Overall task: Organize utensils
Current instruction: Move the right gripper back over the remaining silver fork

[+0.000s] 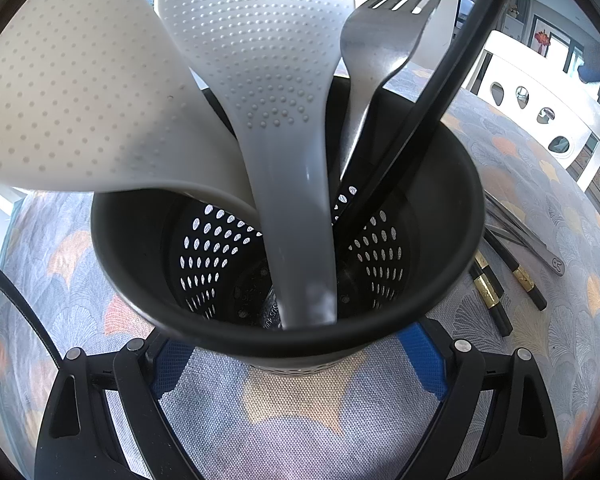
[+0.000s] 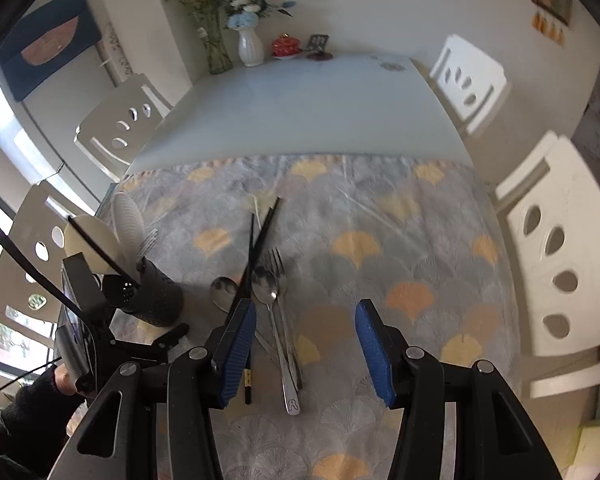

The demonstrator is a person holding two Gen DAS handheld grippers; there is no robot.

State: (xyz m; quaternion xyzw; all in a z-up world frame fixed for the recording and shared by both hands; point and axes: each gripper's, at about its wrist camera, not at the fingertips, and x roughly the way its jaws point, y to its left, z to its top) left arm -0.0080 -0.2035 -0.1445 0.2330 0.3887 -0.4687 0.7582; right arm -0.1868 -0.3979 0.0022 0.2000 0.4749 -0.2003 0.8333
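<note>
A black perforated utensil holder (image 1: 148,240) stands on the patterned cloth. It holds two white dotted rice paddles (image 1: 260,60), a metal fork (image 1: 376,44) and a black chopstick (image 1: 452,80). My left gripper (image 1: 298,360) straddles its base, and cloth shows between the blue pads (image 1: 172,364) and the holder's lower wall. My right gripper (image 2: 306,308) hangs open over loose cutlery: a spoon (image 2: 266,284), a fork (image 2: 278,264), a second spoon (image 2: 224,290) and black chopsticks (image 2: 262,236). Nothing sits between its pads (image 2: 374,352). The holder (image 2: 148,300) is to its left.
Gold-banded black chopsticks (image 1: 496,292) and metal handles (image 1: 540,248) lie right of the holder. White chairs (image 2: 556,248) ring the table. A vase of flowers (image 2: 250,44) and small items stand at the far end. A dark-sleeved hand (image 2: 40,392) holds the left gripper.
</note>
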